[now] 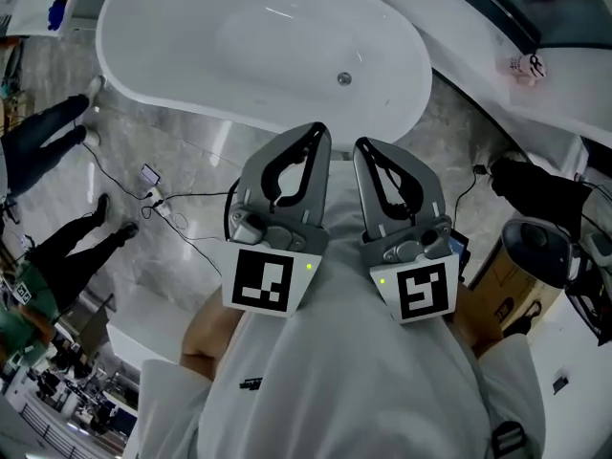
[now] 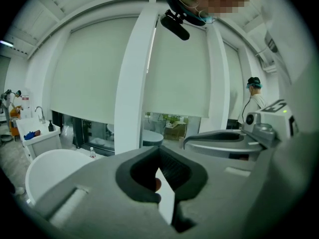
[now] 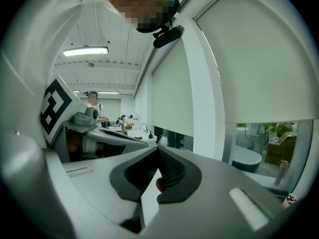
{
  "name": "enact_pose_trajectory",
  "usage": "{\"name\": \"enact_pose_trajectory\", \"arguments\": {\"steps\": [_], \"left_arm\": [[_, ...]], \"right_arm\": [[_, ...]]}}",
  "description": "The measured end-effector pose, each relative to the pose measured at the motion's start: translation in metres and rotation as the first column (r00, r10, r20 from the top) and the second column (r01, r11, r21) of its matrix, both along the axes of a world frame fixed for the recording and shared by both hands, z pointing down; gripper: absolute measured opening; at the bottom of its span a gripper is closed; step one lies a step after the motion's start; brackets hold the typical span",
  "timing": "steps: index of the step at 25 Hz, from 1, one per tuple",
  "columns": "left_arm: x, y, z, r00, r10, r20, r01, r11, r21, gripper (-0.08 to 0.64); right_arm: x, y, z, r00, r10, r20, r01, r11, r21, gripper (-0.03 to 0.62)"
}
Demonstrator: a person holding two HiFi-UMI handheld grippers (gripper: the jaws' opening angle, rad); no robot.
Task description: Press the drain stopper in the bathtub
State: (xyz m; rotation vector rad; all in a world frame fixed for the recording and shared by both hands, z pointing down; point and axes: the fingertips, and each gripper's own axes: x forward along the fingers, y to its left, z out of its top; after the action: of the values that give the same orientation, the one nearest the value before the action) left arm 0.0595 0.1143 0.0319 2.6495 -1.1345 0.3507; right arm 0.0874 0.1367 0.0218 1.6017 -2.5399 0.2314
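Standing over a white oval freestanding bathtub that fills the upper half of the head view, a person in a white top holds both grippers close to the chest, tips pointing toward the tub. The grey left gripper sits centre frame; in its own view the jaws meet at the tips, closed on nothing. The grey right gripper is just beside it; its view also shows the jaws together and empty. The small round metal drain stopper sits on the tub floor toward the right end, well apart from both grippers. Grey marbled tile floor surrounds the tub, with thin black cables trailing at centre left. Dark-trousered legs of bystanders are at the left edge, and a brown cardboard box at the right. The left gripper view shows pale roller blinds and a white pillar. The right gripper view shows a ceiling strip light, upper left.
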Motion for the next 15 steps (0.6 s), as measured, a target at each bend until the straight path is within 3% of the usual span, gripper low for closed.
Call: {"name": "enact_pose_trajectory", "arguments": {"steps": [4,9,15], "left_arm": [[0.002,-0.003,-0.002,1.0,-0.003,0.0,0.003,1.0,0.014,-0.002],[0.009,-0.005,0.001,0.998,0.028,0.049,-0.029,0.999,0.027,-0.001],[0.013,-0.009,0.002,0.999,0.003,0.046,-0.004,1.0,0.024,0.0]], "right_arm": [[0.0,-0.006,-0.002,1.0,-0.007,-0.003,0.007,1.0,0.011,0.0],[0.006,-0.016,0.0,1.0,-0.016,0.001,0.016,1.0,0.011,0.0],[0.015,-0.02,0.001,0.999,-0.034,-0.004,0.034,0.999,-0.009,0.0]]}}
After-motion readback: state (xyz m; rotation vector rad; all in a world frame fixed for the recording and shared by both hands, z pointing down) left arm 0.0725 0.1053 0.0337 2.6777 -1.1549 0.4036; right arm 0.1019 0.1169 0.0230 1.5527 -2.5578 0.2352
